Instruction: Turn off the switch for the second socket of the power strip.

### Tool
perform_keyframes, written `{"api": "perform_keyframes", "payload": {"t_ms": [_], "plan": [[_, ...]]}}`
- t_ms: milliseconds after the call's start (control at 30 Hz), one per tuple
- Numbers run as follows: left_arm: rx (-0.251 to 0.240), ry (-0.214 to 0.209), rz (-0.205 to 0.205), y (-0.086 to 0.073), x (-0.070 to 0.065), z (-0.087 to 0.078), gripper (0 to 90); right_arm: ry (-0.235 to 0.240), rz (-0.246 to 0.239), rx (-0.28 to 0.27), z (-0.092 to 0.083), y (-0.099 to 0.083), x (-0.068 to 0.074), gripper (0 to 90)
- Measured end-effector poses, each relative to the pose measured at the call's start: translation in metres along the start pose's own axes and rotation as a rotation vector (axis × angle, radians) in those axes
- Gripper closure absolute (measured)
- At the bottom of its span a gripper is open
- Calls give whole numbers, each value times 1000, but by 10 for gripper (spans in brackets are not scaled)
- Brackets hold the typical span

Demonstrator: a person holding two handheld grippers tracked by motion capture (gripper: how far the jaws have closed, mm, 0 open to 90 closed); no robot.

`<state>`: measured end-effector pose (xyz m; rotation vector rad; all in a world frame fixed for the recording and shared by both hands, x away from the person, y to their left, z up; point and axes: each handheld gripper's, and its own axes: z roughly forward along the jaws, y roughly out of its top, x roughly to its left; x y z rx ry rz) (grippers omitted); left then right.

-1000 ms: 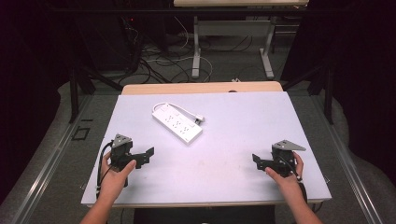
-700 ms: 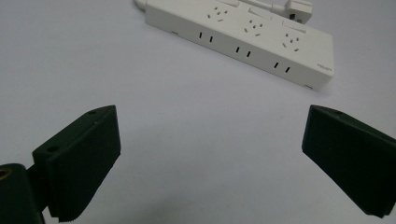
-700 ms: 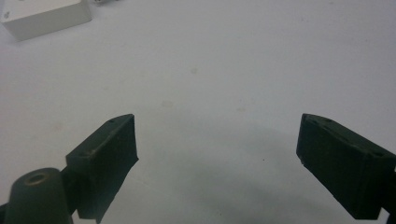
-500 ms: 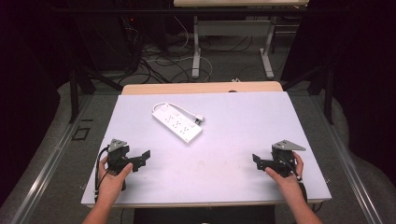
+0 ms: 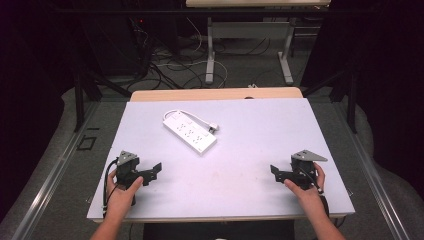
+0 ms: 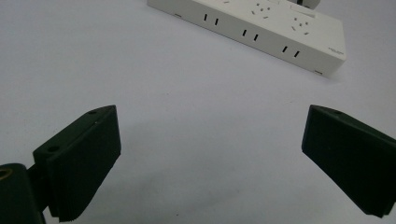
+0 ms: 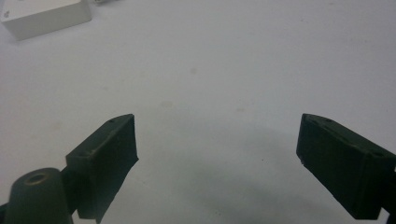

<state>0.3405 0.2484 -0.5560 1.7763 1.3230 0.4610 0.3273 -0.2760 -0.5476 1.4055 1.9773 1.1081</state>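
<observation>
White table [image 5: 240,165], flat white power strip [image 5: 190,132]

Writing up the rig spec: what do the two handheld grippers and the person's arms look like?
Both the left gripper and the right gripper are black, each with two flat, block-like jaws; the left gripper's pads show small screw holes and ribbed edges. A grey three-cornered plate tops each. A black cable trails from the left one. The forearms show no sleeves.
</observation>
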Motion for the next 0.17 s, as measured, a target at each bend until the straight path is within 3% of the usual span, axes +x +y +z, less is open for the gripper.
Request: {"api": "perform_keyframes", "payload": {"t_ms": [167], "plan": [[3, -3, 3, 0, 1, 0, 47, -2, -7, -1, 1, 0, 0, 118]]}}
